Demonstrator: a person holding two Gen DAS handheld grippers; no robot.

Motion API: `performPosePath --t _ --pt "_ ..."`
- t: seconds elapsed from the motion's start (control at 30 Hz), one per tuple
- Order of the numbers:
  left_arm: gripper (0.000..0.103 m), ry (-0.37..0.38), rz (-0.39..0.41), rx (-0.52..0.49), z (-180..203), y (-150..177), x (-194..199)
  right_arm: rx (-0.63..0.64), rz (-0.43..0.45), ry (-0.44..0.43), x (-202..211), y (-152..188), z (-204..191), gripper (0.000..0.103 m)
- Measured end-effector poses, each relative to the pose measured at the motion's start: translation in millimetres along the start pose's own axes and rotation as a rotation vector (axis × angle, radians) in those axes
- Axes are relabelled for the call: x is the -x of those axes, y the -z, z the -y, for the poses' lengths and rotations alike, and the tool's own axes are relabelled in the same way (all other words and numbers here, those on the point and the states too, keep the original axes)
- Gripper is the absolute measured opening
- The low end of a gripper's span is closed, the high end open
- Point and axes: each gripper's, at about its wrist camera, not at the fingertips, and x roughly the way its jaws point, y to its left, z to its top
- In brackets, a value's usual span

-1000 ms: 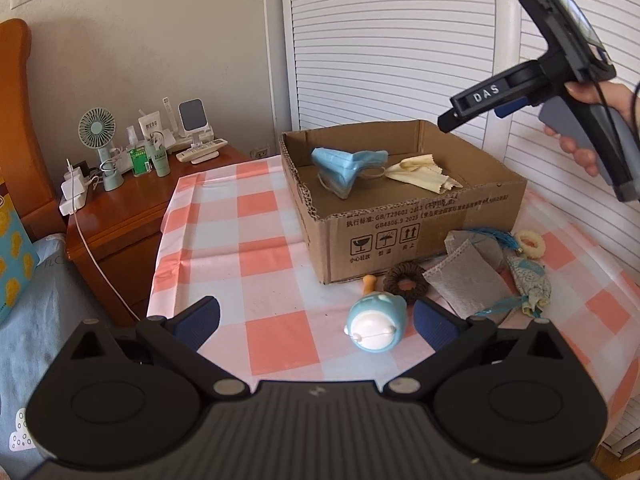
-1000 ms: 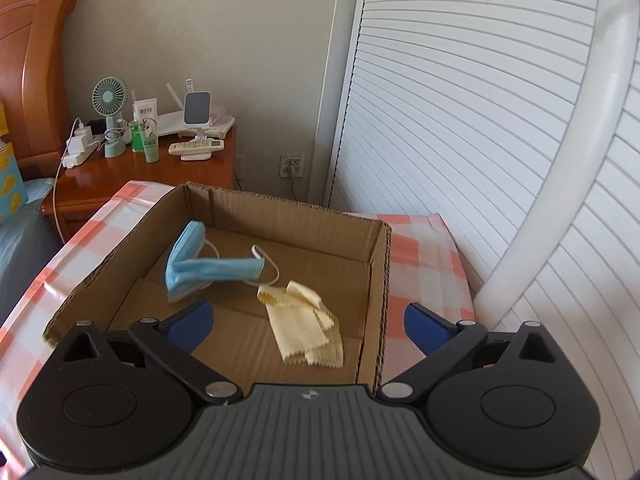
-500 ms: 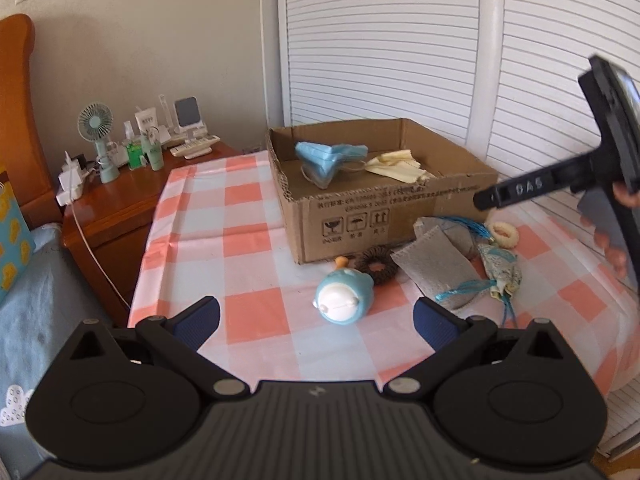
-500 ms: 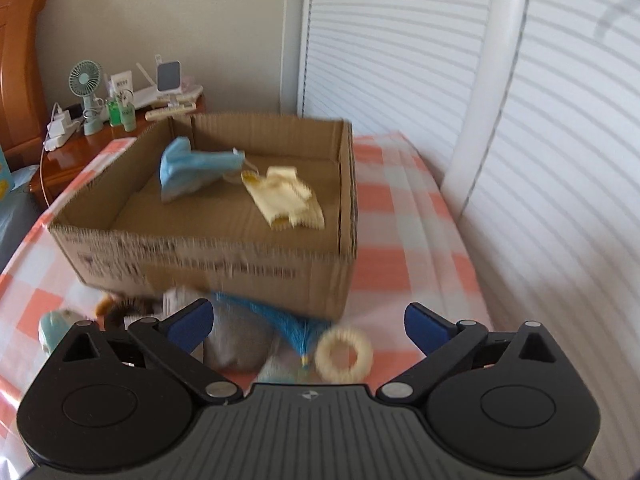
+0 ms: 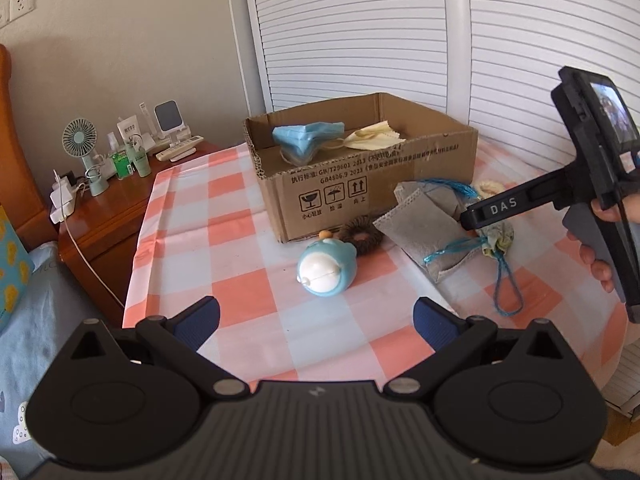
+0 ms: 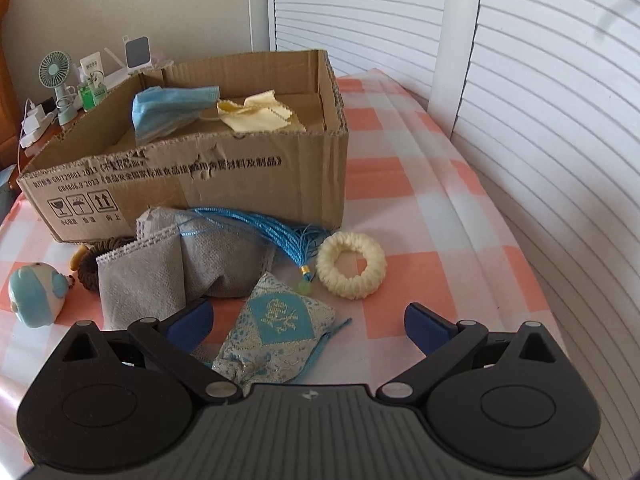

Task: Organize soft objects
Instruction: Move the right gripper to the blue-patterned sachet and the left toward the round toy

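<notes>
A cardboard box (image 5: 372, 200) (image 6: 240, 184) on the checked table holds a blue face mask (image 5: 306, 136) (image 6: 168, 110) and a yellow cloth (image 5: 374, 140) (image 6: 256, 114). In front of it lie a blue round toy (image 5: 326, 266) (image 6: 34, 294), a brown hair ring (image 5: 362, 236), a grey cloth (image 5: 420, 228) (image 6: 160, 268), a blue tassel (image 6: 264, 228), a patterned blue pouch (image 6: 276, 336) and a cream hair ring (image 6: 352, 266). My left gripper (image 5: 316, 320) is open and empty, short of the toy. My right gripper (image 6: 308, 320) is open and low over the pouch.
A wooden nightstand (image 5: 112, 208) at the left carries a small fan (image 5: 80, 148), bottles and a charger with a white cable. White louvred doors (image 5: 400, 28) stand behind the table. The table's right edge (image 6: 540, 280) curves away near the doors.
My right gripper has come back from above the box and down to the objects in front of it, now over the pouch. My left gripper has pulled back a little from the toy.
</notes>
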Motion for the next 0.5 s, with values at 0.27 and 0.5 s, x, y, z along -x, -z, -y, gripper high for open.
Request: performPosePath --t 0.27,0.5 --pt "0.102 0.029 -0.018 0.019 -1.8 1.6 -7.9 0.041 0.013 0.056 1.3 12.4 3.9 0.103" --pt "0.102 0.044 -0.036 0.026 1.5 2.2 -15.8 0.045 0.049 0.046 14.0 32.1 15.5 0.103"
